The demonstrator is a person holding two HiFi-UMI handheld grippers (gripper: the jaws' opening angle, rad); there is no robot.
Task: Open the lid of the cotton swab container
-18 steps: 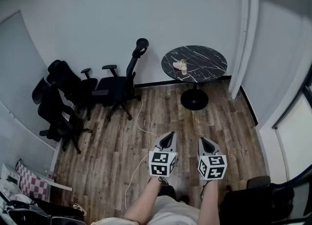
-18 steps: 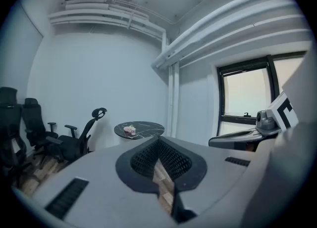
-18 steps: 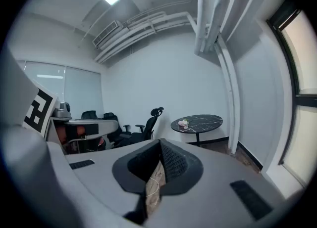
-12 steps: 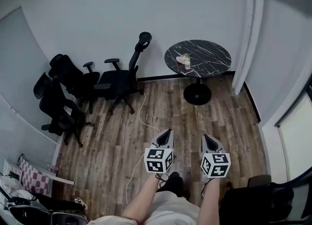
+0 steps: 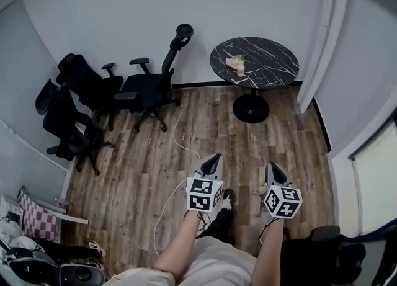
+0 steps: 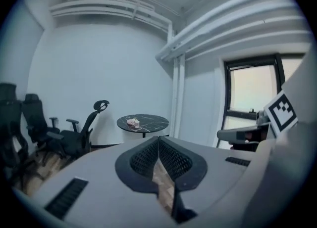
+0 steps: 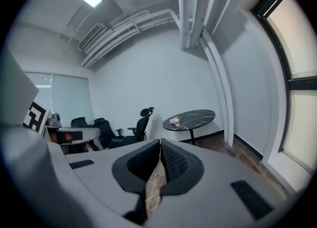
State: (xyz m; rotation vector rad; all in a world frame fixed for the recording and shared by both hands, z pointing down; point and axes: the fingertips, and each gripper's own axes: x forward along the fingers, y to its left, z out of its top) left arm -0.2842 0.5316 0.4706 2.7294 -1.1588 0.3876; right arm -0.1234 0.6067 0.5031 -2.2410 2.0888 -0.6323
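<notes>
Several black chairs [image 5: 146, 89], one round dark table [image 5: 270, 71], wood floor [image 5: 142, 167].

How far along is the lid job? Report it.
Done: nothing visible. In hand: the left hand-held gripper and right hand-held gripper are shut, empty, over the wood floor. Left: reach the round table across the room, where small pinkish items sit, too small to identify; the whole opening remains.

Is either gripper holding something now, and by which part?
Nothing is held: the left gripper and the right gripper are both shut, with nothing between the jaws.
</notes>
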